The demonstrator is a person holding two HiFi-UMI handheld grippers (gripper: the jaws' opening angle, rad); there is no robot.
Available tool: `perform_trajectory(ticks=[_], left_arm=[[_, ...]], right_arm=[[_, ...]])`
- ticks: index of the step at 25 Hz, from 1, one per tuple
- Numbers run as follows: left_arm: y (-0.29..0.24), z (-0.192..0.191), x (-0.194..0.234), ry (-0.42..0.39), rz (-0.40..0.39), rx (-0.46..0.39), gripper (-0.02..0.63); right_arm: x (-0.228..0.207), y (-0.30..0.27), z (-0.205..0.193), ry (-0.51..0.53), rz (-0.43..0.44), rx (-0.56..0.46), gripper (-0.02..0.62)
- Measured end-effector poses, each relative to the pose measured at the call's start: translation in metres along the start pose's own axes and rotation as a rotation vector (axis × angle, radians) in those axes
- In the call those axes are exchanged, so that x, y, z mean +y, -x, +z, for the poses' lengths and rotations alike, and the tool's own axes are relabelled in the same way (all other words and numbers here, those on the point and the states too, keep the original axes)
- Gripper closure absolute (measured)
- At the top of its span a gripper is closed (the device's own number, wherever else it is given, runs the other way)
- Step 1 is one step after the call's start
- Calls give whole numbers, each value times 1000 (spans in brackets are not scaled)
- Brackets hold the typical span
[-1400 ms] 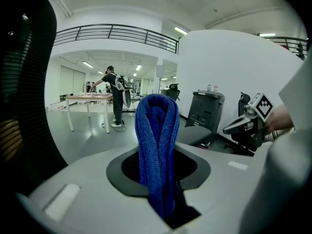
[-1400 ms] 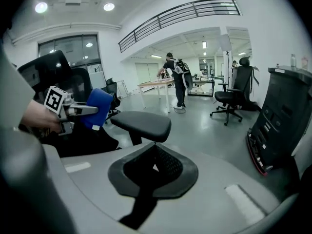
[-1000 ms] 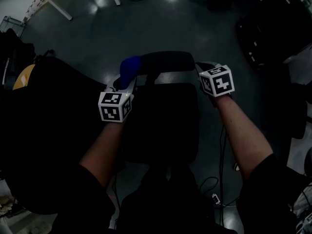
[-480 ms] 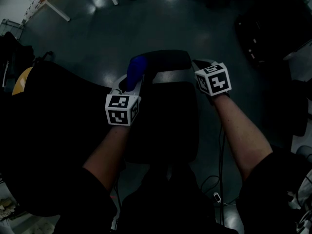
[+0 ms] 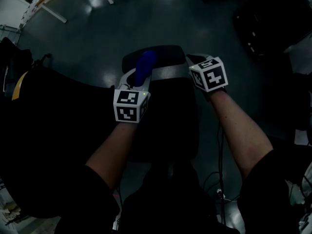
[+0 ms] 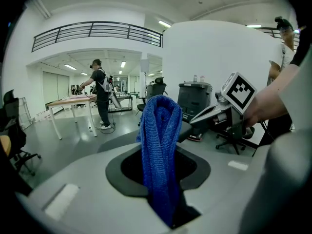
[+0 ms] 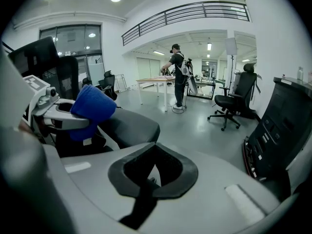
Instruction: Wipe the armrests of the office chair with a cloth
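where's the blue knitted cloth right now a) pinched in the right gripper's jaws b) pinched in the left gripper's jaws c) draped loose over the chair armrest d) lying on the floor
b: the left gripper view shows the blue knitted cloth clamped between the jaws of the left gripper, while the right gripper has its jaws together on nothing.

No text, label, brand or number is legible in any view.
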State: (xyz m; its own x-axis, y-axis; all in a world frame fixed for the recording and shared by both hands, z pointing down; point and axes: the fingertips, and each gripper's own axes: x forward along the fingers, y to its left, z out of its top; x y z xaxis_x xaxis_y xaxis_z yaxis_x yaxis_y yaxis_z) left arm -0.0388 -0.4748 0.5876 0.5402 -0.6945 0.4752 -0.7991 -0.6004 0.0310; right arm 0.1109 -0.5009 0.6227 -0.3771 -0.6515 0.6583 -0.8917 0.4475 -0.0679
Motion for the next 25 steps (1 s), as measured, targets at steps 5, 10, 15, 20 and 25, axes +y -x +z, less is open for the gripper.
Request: perform_trajectory(ticks=[5, 10, 15, 20, 25], left_arm=[[-7, 0, -13, -24, -25, 4, 488], [-19, 6, -30, -51, -64, 1, 488], [-37, 16, -58, -102, -112, 14, 488], [-43, 23, -70, -122, -142, 17, 488], [-54, 25, -93, -108, -223, 12, 488]], right_arm=[[6, -1, -3, -14, 7, -9, 594], [11, -3, -2, -23, 21, -13, 594], [9, -3, -2, -26, 32, -17, 594], [11, -2, 0, -27, 40, -22, 594], [14, -5, -1, -28, 44, -24, 594]])
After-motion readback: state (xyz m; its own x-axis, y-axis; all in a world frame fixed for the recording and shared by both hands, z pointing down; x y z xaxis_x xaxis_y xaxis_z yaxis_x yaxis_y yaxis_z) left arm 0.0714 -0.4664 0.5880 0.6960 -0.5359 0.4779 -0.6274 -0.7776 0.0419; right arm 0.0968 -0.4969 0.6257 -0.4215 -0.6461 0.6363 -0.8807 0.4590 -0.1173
